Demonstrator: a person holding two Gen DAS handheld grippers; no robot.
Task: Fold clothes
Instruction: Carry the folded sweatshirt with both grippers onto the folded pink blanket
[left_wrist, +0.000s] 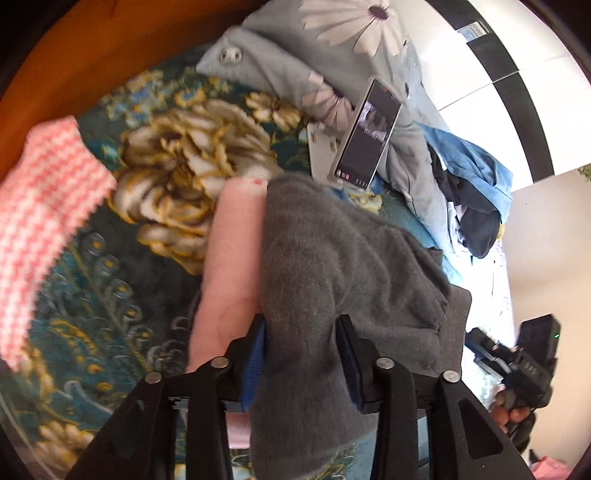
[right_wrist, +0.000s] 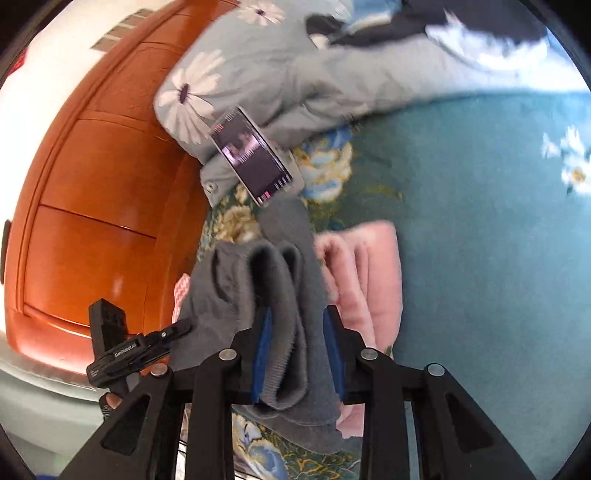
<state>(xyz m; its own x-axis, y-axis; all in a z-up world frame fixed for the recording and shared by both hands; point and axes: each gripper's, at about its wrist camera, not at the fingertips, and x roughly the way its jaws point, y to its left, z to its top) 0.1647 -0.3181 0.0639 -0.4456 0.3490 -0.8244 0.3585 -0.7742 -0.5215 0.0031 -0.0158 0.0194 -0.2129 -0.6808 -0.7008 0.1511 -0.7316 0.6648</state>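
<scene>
Both claws are squeezing the gray sweater (left_wrist: 332, 258): the left claw (left_wrist: 301, 354) at the bottom middle, the right claw (right_wrist: 297, 354) too. It hangs over the pink cloth (left_wrist: 229, 266) on the bed (left_wrist: 110, 295). It looks soft, floppy and light, so hold it by the thick edges.

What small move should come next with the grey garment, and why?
Probably lower both claws together and lay the grey fuzzy knit garment flat on the teal floral blanket. The left claw and right claw each pinch a bunched edge, and it hangs over the folded pink garment.
</scene>
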